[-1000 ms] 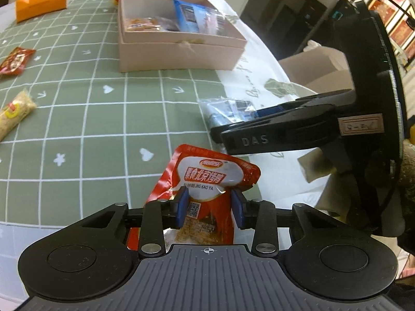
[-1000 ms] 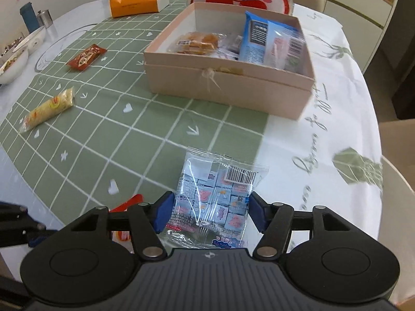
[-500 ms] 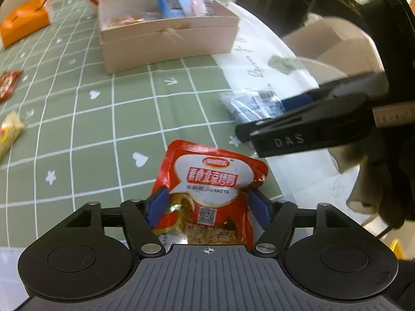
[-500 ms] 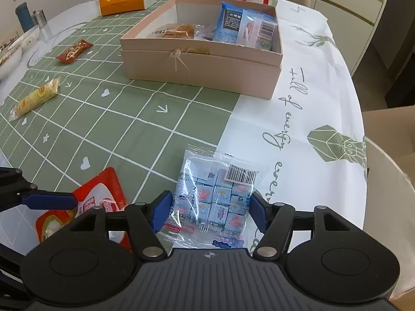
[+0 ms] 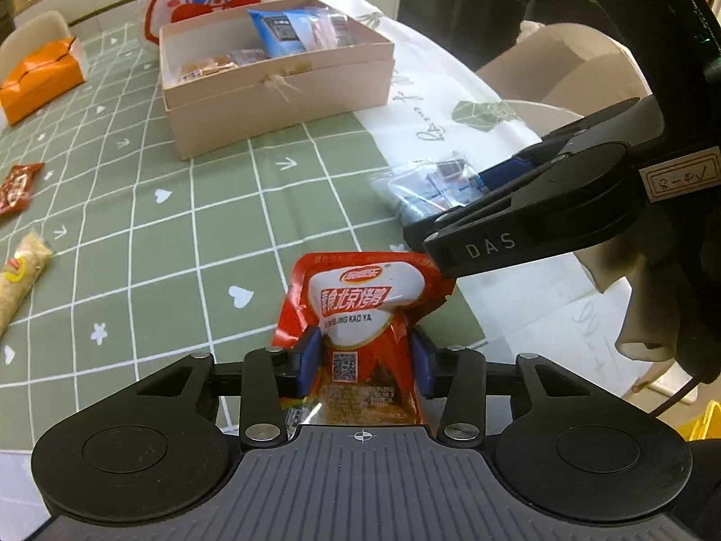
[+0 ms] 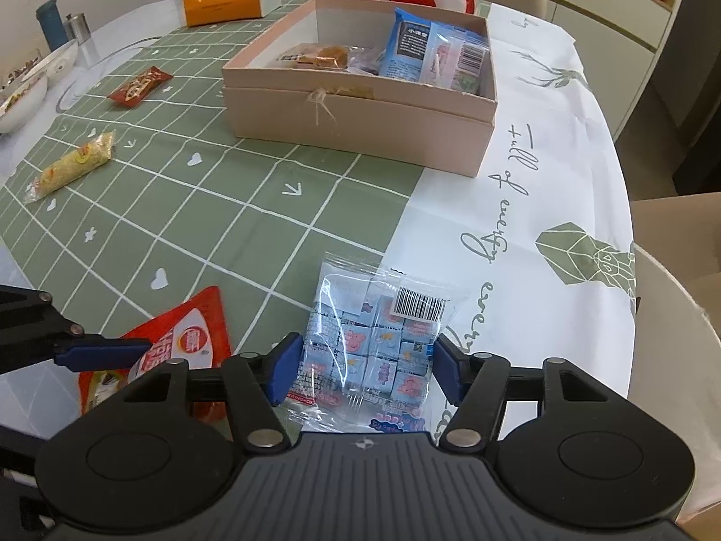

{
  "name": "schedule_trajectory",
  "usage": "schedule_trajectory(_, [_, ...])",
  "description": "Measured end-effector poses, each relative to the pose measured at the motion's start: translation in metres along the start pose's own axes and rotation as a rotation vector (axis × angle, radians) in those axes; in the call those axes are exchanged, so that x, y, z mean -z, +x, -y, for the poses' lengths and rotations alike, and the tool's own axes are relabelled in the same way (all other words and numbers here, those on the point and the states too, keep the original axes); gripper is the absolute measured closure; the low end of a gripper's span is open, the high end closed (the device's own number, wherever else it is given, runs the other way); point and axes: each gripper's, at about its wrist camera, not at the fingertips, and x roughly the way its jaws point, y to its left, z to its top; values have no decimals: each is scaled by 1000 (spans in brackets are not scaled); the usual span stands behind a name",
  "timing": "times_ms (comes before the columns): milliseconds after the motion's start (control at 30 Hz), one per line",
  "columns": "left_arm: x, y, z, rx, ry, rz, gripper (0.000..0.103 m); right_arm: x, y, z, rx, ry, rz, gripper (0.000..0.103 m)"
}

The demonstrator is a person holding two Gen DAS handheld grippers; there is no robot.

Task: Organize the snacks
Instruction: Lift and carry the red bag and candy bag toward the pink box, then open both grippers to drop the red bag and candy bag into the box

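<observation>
Left claw [image 5: 365, 356] angled steeply down, jaws just closed, pads pinching red packet [image 5: 365, 311]. Right claw [image 6: 362, 367] angled down, clamped on clear packet [image 6: 383, 338].

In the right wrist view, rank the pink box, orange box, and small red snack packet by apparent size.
1. Pink box
2. Orange box, though it sits farther back
3. Small red snack packet
</observation>
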Motion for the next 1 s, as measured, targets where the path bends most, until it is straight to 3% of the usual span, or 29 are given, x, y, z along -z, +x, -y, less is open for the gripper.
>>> schedule_trajectory(267, [-12,-15,-5,43,-27,63,67,-13,-8,7,-13,29,9,42])
schedule_trajectory(433, [-36,-27,-23,46,-66,143,68,-45,-25,11,-39,39,67,42])
schedule_trajectory(667, [-117,-54,-69,31,-142,341,68,-148,-56,28,-17,2,217,42])
schedule_trajectory(800, [-169,-42,-87,36,-172,415,65,-213,-49,41,16,-8,244,42])
schedule_trajectory(900, [-198,6,-111,75,-250,378,62,-246,-25,47,25,-14,220,42])
schedule_trajectory(1000, [-212,66,-137,169,-346,239,62,-268,21,54,25,4,140,41])
